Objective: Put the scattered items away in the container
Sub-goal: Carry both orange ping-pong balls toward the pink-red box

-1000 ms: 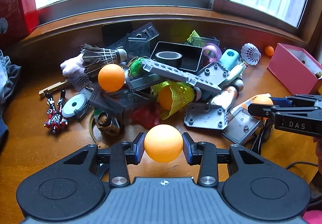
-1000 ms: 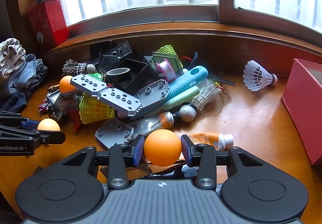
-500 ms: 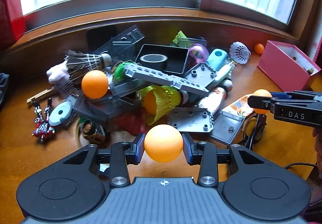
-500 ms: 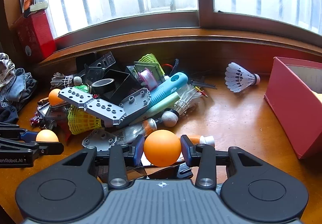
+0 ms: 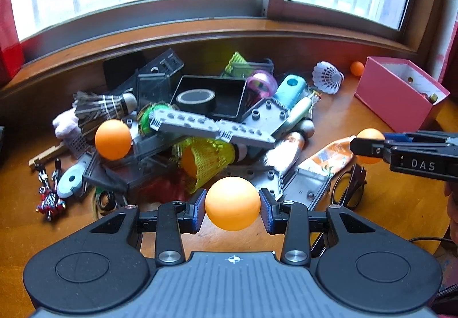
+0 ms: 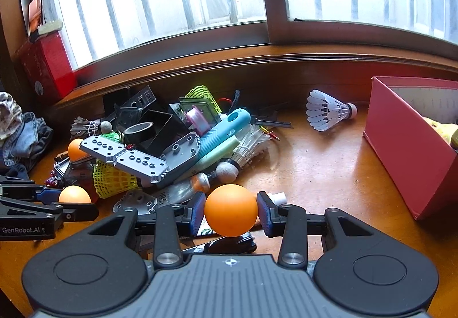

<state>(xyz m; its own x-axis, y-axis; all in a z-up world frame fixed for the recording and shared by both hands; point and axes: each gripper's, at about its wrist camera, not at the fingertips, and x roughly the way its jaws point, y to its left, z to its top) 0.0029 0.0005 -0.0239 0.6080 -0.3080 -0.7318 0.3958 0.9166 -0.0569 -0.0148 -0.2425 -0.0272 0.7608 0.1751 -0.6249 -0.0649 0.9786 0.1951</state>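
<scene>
My left gripper [image 5: 232, 205] is shut on an orange ping-pong ball [image 5: 232, 198], held above the wooden table in front of the clutter pile. My right gripper [image 6: 230, 210] is shut on another orange ping-pong ball [image 6: 230, 203]. The right gripper also shows at the right of the left wrist view [image 5: 369, 146], and the left gripper at the left of the right wrist view [image 6: 75, 200]. The pink box [image 6: 406, 152] stands open at the far right, with a few small items inside; it also shows in the left wrist view [image 5: 398, 97].
The pile holds a third orange ball [image 5: 113, 139], grey studded plates [image 5: 211, 129], yellow mesh shuttlecock [image 5: 210, 160], black tray with tape roll [image 5: 211, 97], blue handle [image 6: 226, 129]. A white shuttlecock [image 6: 329, 110] lies near the box. Clothes [image 6: 23, 135] lie at the left.
Both grippers have lifted and swung right towards the pink box with their balls still held. The pile has shifted left in both views.
</scene>
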